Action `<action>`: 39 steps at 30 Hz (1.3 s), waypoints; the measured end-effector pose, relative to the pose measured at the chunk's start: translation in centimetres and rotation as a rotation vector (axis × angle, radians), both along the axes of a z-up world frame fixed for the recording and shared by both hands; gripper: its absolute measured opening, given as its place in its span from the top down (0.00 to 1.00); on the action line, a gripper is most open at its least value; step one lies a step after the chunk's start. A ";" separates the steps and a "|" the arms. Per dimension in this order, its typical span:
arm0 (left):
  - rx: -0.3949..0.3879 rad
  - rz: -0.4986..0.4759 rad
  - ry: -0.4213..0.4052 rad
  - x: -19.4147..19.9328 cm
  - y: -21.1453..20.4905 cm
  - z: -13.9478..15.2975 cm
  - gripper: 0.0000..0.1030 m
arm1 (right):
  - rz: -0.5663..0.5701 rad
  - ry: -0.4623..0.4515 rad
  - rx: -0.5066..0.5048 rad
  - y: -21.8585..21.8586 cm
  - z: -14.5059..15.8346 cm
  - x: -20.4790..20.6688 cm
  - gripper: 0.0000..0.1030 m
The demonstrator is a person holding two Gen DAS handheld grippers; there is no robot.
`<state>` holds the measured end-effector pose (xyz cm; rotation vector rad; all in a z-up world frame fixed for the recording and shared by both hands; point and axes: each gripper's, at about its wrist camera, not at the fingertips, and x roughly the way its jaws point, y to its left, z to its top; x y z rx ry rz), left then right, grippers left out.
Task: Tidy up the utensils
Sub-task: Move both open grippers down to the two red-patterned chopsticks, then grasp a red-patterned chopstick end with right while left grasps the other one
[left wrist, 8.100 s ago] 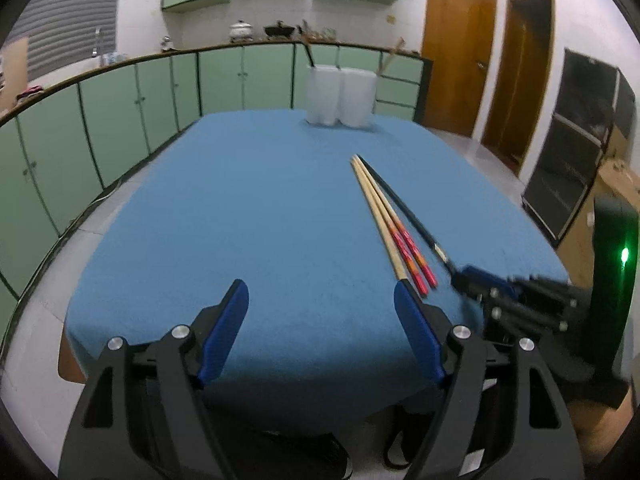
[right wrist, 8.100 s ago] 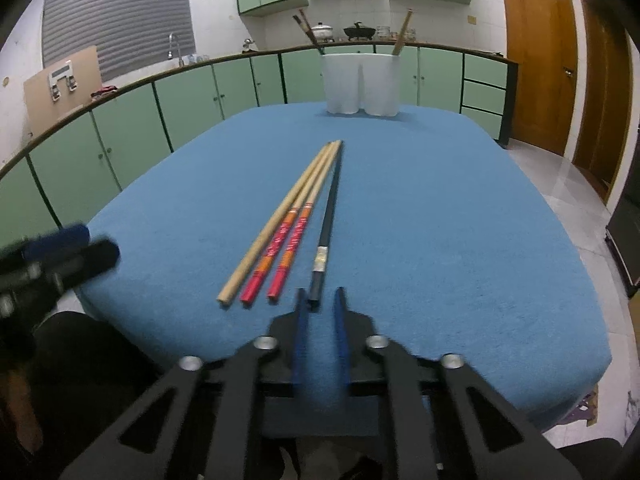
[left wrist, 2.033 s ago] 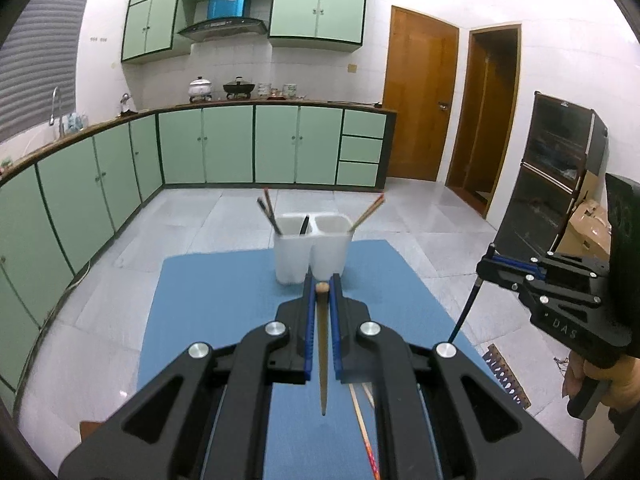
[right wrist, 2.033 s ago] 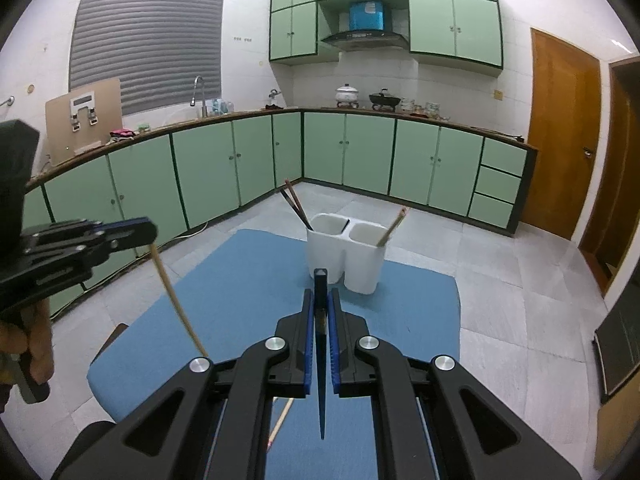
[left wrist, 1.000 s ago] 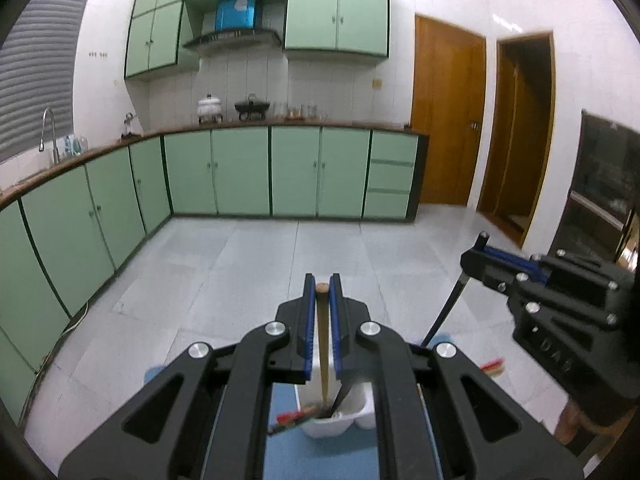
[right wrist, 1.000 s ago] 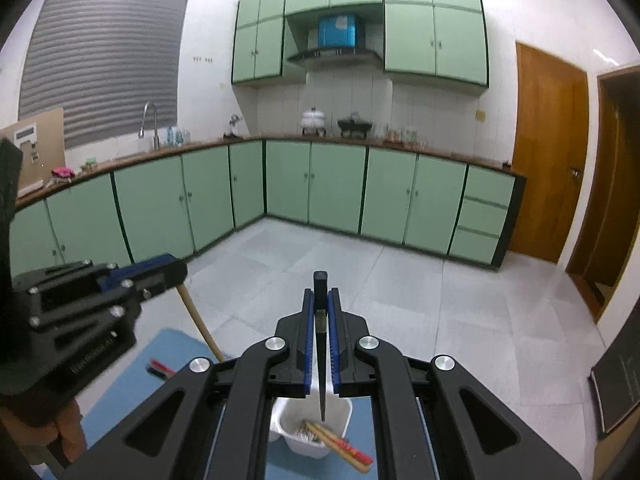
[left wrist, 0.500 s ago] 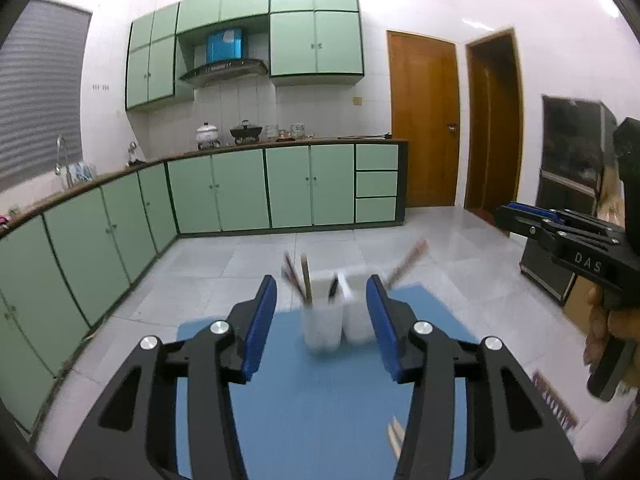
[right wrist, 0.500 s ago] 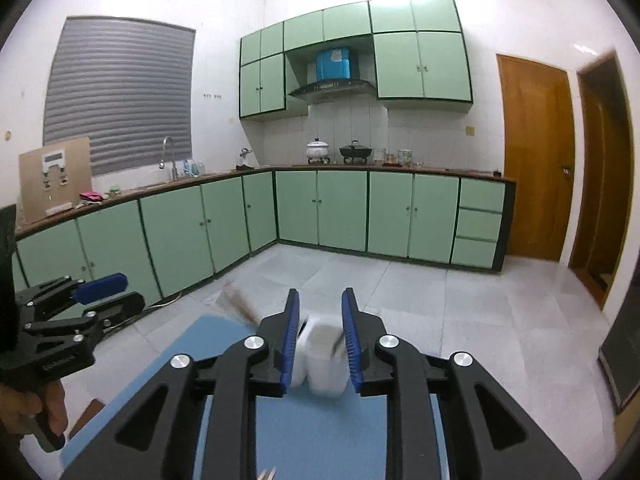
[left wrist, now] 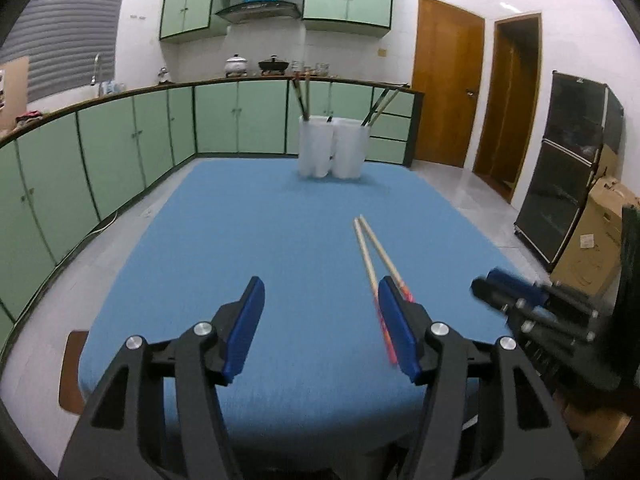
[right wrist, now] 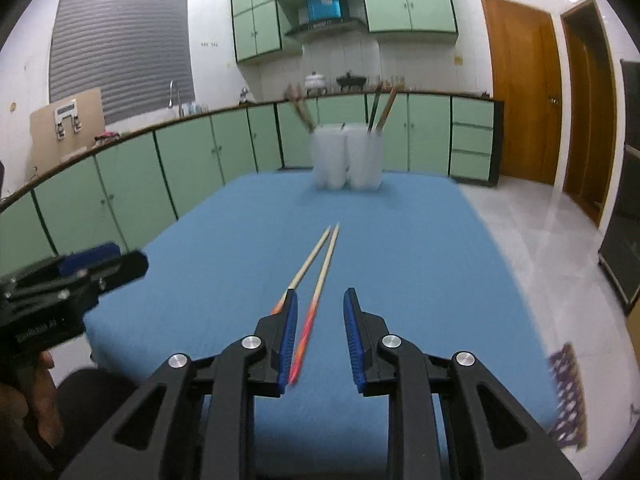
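Two red-handled chopsticks [left wrist: 370,254] lie side by side on the blue table [left wrist: 240,240], pale tips pointing away; they also show in the right wrist view [right wrist: 320,264]. A white two-cup holder [left wrist: 333,151] stands at the table's far end with several chopsticks in it, also in the right wrist view [right wrist: 347,162]. My left gripper [left wrist: 322,324] is open and empty, low over the near table, just left of the red handles. My right gripper [right wrist: 318,328] is open and empty, with one red handle between its fingers below.
Green kitchen cabinets [left wrist: 120,148] run along the left and back. Wooden doors [left wrist: 448,92] and a dark cabinet [left wrist: 568,184] stand to the right, with a cardboard box [left wrist: 600,240] beside the table. A wooden stool corner [left wrist: 70,372] shows at the table's near-left edge.
Both grippers have dropped back down from above the holder to the near end of the table. Both are open and empty; the chopsticks they carried a second ago stand in the holder.
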<state>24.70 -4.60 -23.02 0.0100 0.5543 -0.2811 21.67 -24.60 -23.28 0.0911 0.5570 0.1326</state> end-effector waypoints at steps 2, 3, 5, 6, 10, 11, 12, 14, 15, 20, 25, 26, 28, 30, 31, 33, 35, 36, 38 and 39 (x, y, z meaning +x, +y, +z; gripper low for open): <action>-0.003 0.012 0.005 -0.3 0.5 -0.3 0.44 | 0.004 0.025 0.001 0.5 -1.2 -0.2 0.77; 0.000 0.025 -0.003 -0.5 0.8 -0.3 0.44 | 0.006 0.038 -0.005 0.8 -1.8 -0.1 0.77; -0.002 0.041 -0.006 -0.4 1.2 -0.2 0.43 | 0.000 0.047 -0.019 1.1 -2.5 0.2 0.77; -0.011 0.046 -0.003 -0.3 1.4 0.0 0.43 | -0.003 0.058 -0.017 1.1 -2.7 0.5 0.77; -0.018 0.053 0.006 -0.1 1.6 -0.1 0.43 | -0.006 0.083 -0.031 1.3 -3.5 1.4 0.77; -0.018 0.051 0.012 0.1 1.5 -0.2 0.43 | -0.006 0.095 -0.042 1.4 -3.9 1.7 0.77; -0.019 0.044 0.023 0.2 1.2 -0.6 0.43 | -0.010 0.099 -0.056 1.3 -4.1 1.8 0.78; -0.016 0.032 0.037 0.3 0.6 -1.3 0.43 | -0.023 0.091 -0.079 1.0 -4.4 1.7 0.85; -0.014 0.023 0.046 0.4 0.1 -1.7 0.43 | -0.041 0.094 -0.073 0.4 -4.3 1.9 0.89; 0.002 -0.030 0.084 1.0 -2.4 -3.4 0.43 | -0.168 0.119 -0.004 -4.1 -4.6 2.1 0.92; 0.016 -0.052 0.131 1.6 -4.5 -5.2 0.43 | -0.190 0.119 0.012 -5.4 -4.6 1.8 0.92; 0.016 -0.059 0.140 1.7 -5.0 -5.5 0.43 | -0.189 0.118 0.012 -5.4 -4.6 1.7 0.92; 0.033 -0.075 0.142 1.7 -6.1 -6.0 0.43 | -0.188 0.120 0.026 -5.5 -4.6 1.7 0.92; 0.042 -0.078 0.142 1.7 -6.6 -6.4 0.43 | -0.182 0.123 0.034 -5.6 -4.5 1.7 0.92; 0.044 -0.076 0.150 1.8 -6.8 -6.7 0.43 | -0.181 0.122 0.036 -5.8 -4.3 1.9 0.92; 0.051 -0.065 0.161 1.9 -7.0 -7.3 0.46 | -0.176 0.122 0.040 -5.9 -4.4 2.0 0.91; 0.052 -0.053 0.169 2.2 -7.1 -7.6 0.49 | -0.168 0.120 0.033 -5.9 -4.4 1.9 0.90; 0.053 -0.048 0.162 2.2 -7.2 -7.5 0.54 | -0.159 0.118 0.025 -5.8 -4.4 1.8 0.88; 0.050 -0.047 0.159 2.4 -7.2 -7.5 0.63 | -0.151 0.112 0.010 -5.6 -4.4 1.8 0.86; 0.049 -0.045 0.156 2.4 -7.2 -7.6 0.73 | -0.147 0.111 0.002 -5.5 -4.5 1.8 0.85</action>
